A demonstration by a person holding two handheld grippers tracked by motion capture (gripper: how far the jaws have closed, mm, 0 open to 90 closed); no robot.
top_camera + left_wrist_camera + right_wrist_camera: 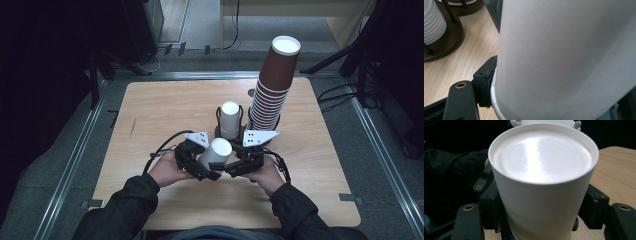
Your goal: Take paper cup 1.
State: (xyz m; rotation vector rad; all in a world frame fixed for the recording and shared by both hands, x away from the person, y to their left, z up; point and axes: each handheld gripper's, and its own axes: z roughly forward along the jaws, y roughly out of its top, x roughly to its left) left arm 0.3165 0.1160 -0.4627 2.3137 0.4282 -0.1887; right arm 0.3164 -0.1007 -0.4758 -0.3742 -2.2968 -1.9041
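The desk [150,115] is carrying a tall stack of brown cups [272,90] toward its far edge. Near the front edge, both the left tool [212,172] and right tool [231,170] are clamping one inverted white cup [216,152].

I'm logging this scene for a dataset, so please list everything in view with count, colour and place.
white cup: one, white, upside down, held between both tongs near the table's front middle
holder cup: one, white, upside down in the holder behind the held cup
cup holder: one, dark brown base with black wire uprights, table centre
cup stack: one tall leaning stack, brown with white rims, upside down, right of the holder
table: one, light wood, on a grey floor
left tongs: one, black, pressed on the white cup's side
right tongs: one, black, clamped on the same cup
hands: two, in dark sleeves, bottom of the high view
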